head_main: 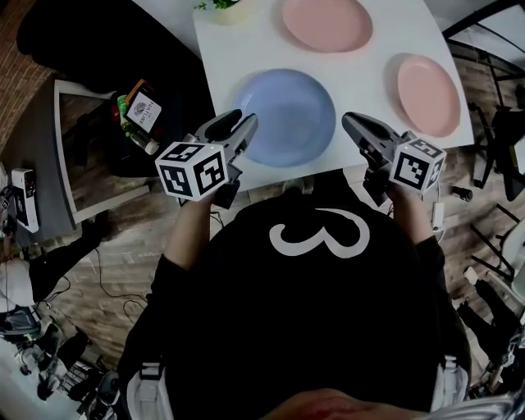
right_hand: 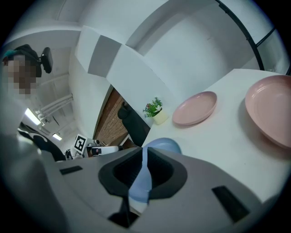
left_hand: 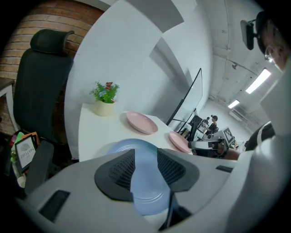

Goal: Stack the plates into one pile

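Note:
A blue plate (head_main: pixel 287 115) lies near the front edge of the white table (head_main: pixel 369 74). One pink plate (head_main: pixel 326 23) sits at the back and another pink plate (head_main: pixel 428 94) at the right. My left gripper (head_main: pixel 246 127) hovers at the blue plate's left rim, jaws open and empty. In the left gripper view the blue plate (left_hand: pixel 129 144) shows through the gap of the left gripper (left_hand: pixel 145 154). My right gripper (head_main: pixel 349 123) is shut and empty, just right of the blue plate. In the right gripper view the right gripper (right_hand: pixel 145 152) points toward the blue plate (right_hand: pixel 163 145).
A small potted plant (head_main: pixel 225 6) stands at the table's back left corner. Left of the table are a black office chair (left_hand: pixel 41 91) and a low grey surface (head_main: pixel 82 148) with a box (head_main: pixel 143 111). A black metal frame (head_main: pixel 492 49) is at the right.

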Available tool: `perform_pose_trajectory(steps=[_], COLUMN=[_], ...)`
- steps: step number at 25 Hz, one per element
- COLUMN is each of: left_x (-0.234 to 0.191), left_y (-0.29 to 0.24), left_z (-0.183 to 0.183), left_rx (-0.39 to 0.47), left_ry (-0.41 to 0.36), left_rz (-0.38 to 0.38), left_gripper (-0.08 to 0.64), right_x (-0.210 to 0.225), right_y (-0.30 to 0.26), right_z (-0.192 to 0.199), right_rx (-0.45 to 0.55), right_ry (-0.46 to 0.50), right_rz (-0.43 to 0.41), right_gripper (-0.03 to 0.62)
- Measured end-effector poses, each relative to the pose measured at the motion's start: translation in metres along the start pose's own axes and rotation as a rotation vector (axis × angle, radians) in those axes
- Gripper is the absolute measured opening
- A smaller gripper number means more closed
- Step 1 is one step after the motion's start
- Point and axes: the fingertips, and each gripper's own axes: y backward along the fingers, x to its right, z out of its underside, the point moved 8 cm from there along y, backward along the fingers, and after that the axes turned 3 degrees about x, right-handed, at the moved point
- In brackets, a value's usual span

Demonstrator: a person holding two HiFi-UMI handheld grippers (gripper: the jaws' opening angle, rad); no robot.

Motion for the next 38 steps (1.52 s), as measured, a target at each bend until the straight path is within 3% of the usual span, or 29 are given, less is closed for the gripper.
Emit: perform_pose_trajectory(steps=[11,14,16,23,35,38], left_x=[-0.046,-0.057,-0.061,-0.067,-0.071,-0.07], left_y=[-0.004,-0.005,-0.005,-0.007,-0.014,-0.016], left_z=[0.028,0.037,0.042,0.061,0.075,0.075], left_rx=[-0.053,-0.067,-0.081,-0.096,-0.12,-0.128], left_ry=[0.117,0.165,0.177,0.247,0.257,0.258], left_rz=[-0.135,-0.159,-0.169,-0.158,-0.173,-0.173], left_gripper=[0.191,0.203,0.207,0.207,0.149,0.138], right_x=[0.031,0.034,0.037,0.047,0.061,0.062], right_y=[-0.017,-0.024,-0.028,-0.038,-0.041,-0.042], right_z=[0.013,0.02,0.024,0.039,0.053,0.056], right_rx=[-0.081,-0.111,-0.118,-0.197,-0.225,-0.22], right_ry=[-0.002,-0.022,-0.035,-0.06,-0.111,-0.161], right_rz=[0.067,0.071,0.069,0.136,0.211,0.215], right_gripper=[0.031,0.1,0.112,0.123,0.123,0.121])
